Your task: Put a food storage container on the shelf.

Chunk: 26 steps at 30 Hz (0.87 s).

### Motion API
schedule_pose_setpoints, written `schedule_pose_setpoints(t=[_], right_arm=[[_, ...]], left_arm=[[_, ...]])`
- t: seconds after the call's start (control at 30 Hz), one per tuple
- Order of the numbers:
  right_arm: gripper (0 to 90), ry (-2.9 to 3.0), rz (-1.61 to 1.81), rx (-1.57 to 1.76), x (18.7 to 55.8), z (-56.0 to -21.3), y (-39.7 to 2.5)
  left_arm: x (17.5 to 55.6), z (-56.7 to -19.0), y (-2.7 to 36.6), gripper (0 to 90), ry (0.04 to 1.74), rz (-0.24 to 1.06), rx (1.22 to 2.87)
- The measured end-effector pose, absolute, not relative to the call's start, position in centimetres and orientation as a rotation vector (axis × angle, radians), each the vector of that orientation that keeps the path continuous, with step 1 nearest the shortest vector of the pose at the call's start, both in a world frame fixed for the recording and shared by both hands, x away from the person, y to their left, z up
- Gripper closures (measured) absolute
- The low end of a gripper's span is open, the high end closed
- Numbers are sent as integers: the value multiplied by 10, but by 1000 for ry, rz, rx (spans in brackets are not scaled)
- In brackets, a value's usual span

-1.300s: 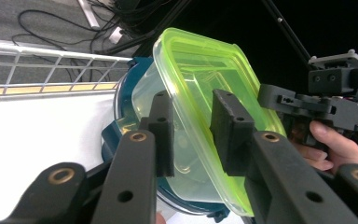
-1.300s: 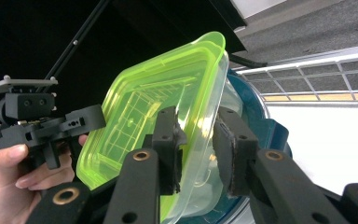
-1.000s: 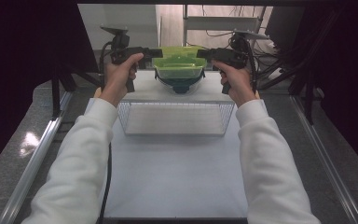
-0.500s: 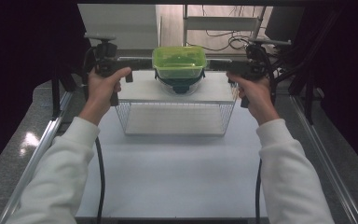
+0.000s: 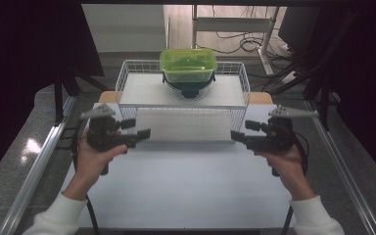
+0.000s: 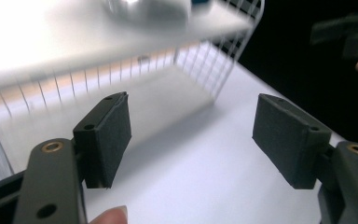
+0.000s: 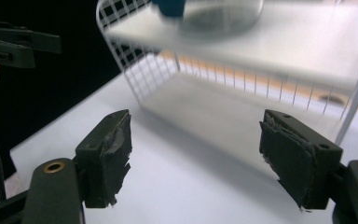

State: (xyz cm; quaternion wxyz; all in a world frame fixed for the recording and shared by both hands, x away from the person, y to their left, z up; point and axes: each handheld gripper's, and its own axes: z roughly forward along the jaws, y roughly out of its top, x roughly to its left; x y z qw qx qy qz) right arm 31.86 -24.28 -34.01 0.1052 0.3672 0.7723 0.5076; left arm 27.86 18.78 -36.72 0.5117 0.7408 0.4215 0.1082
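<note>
Green lidded container (image 5: 188,65) stacked on bowl atop wire rack (image 5: 127,73), far centre; left gripper (image 5: 136,133) and right gripper (image 5: 242,135) held agape near rack front; stack may be toppled if rack is knocked

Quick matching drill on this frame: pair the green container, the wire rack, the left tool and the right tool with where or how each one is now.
Things:
1. green container
2. wire rack
3. left tool
4. right tool

States:
A. open and empty, near the rack's right front corner
B. stands at the far side of the white table
C. sits on the rack's upper shelf, on a dark bowl
D. open and empty, near the rack's left front corner

Pairs: 1-C, 2-B, 3-D, 4-A
</note>
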Motion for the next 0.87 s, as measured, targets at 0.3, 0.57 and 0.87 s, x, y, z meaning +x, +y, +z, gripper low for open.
schedule_pose_setpoints(t=[0.3,0.57,0.87], right_arm=[[245,2347,1352,1150,281,-411,-258],[239,2387,1297,1209,279,-438,-259],[226,2340,1318,1177,278,-433,-261]], left_arm=[[252,-431,182,265,1080,214,1896],[251,-449,183,258,1132,202,1910],[250,-446,182,234,1129,215,1910]])
